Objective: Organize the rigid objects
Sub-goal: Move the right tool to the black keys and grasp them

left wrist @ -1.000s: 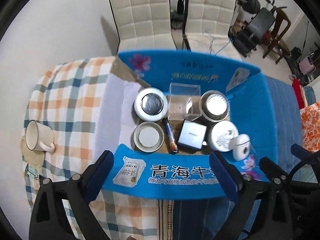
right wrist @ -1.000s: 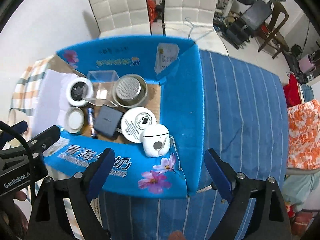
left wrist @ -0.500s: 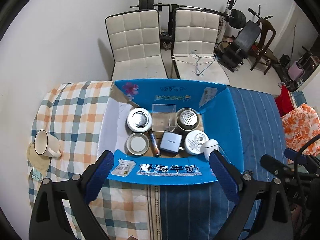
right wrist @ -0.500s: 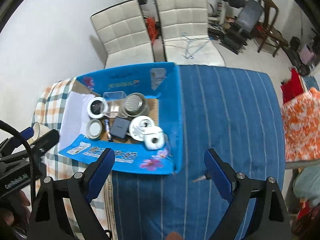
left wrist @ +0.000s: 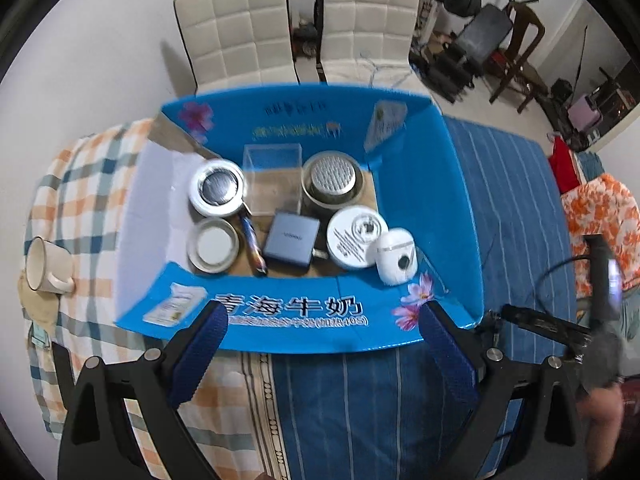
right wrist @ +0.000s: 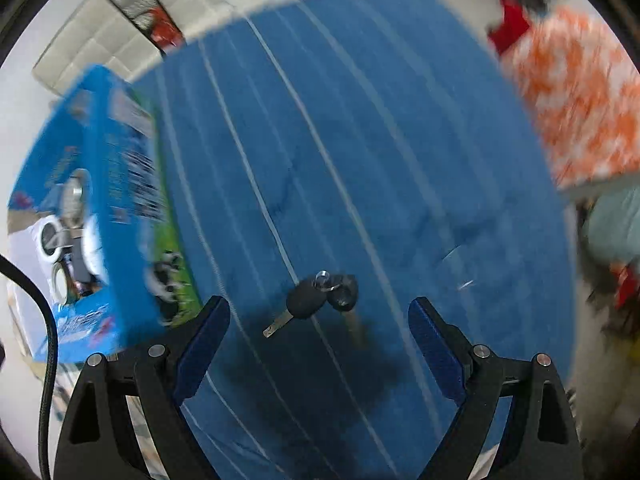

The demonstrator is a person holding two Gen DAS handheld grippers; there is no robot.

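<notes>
1. Hovering over the blue striped cloth (right wrist: 360, 140), the right gripper (right wrist: 319, 314) is holding its fingers wide apart, with the keys (right wrist: 316, 300) lying between them.
2. Hanging at the blue box's (left wrist: 432, 208) near edge, the left gripper (left wrist: 322, 322) is spread apart too.

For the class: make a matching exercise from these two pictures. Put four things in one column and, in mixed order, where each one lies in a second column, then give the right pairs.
Things:
1. keys
2. mug
3. clear box
4. white earbud case

Places:
A. on the checked cloth, left of the blue box
B. inside the blue box, at its right front corner
C. on the blue striped cloth, between the open fingers of the right gripper
D. inside the blue box, at the back, between two round tins

Pairs: 1-C, 2-A, 3-D, 4-B
</notes>
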